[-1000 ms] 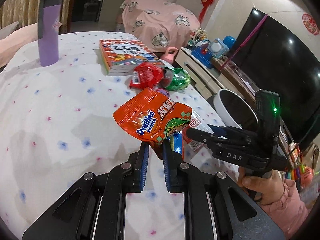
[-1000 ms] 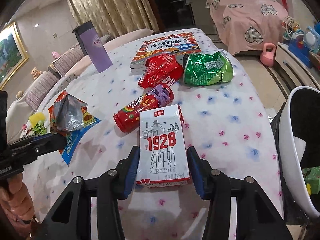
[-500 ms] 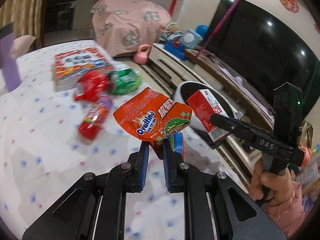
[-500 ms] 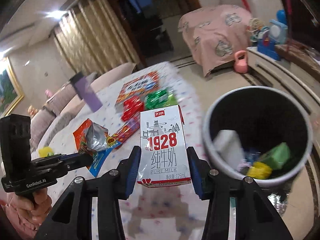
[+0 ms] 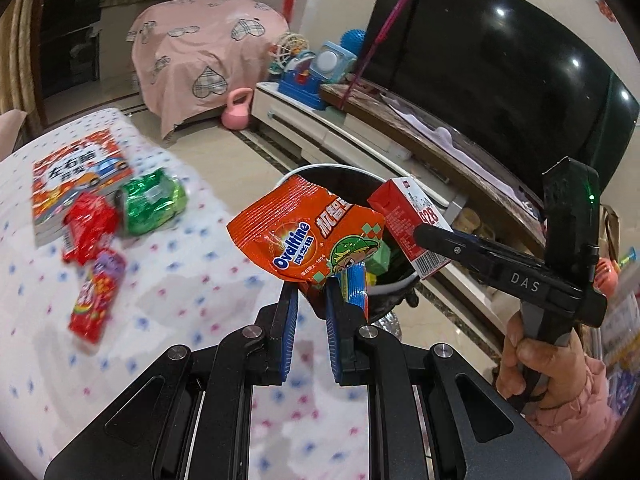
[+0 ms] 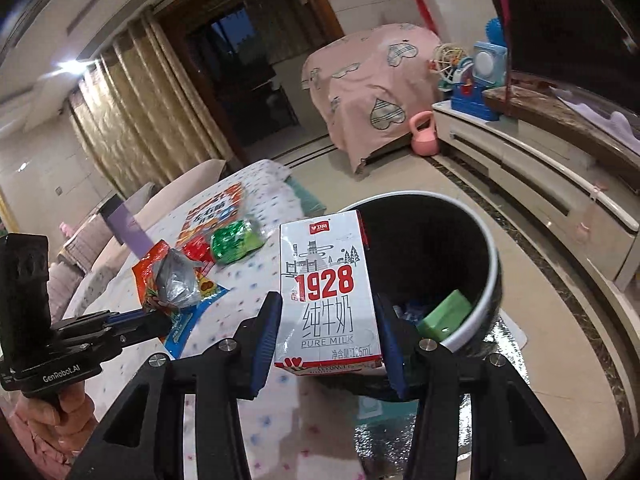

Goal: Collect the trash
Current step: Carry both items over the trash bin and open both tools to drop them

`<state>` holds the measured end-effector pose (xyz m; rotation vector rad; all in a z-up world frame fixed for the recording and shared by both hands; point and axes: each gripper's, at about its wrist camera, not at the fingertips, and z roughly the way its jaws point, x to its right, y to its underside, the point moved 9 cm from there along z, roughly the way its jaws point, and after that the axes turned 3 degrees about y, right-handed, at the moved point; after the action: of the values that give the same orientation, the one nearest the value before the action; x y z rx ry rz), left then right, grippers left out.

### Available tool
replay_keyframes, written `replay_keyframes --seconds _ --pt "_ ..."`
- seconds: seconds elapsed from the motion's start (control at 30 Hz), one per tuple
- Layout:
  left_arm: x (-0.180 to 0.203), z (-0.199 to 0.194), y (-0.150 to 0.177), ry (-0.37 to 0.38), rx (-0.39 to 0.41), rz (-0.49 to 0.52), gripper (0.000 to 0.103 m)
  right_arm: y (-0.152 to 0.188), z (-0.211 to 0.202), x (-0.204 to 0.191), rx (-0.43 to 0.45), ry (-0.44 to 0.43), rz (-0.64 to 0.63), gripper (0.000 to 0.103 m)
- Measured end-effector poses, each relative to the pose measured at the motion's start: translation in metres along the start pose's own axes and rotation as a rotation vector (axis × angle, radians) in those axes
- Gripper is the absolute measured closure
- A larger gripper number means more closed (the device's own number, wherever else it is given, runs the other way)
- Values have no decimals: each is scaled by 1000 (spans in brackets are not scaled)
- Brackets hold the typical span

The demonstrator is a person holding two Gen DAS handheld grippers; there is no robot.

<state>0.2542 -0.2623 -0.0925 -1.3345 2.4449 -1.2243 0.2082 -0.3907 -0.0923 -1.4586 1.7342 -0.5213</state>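
Warm indoor light lit both fisheye views; the tablecloth [image 5: 168,264] was motion-blurred, the television [image 5: 500,92] showed glare spots at 2 o'clock, and edges bent darkly.

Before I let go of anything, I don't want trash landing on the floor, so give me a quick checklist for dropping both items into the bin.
1. Left gripper shut on the Ovaltine wrapper: ok.
2. Right gripper shut on the milk carton: ok.
3. Trash bin open, with room inside: ok; only a few pieces lie at the bottom.
4. Milk carton fully over the bin's opening: cannot tell; it sits near the rim on the table side.
5. Wrapper over the opening: cannot tell; it overlaps the bin in the left wrist view.
6. Blue wrapper beside the Ovaltine one secure: cannot tell.
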Motion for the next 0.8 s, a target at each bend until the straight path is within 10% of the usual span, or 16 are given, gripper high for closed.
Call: replay_keyframes --seconds 0.8 --pt "22 76 -23 -2 -109 49 90 -18 25 52 -37 55 38 56"
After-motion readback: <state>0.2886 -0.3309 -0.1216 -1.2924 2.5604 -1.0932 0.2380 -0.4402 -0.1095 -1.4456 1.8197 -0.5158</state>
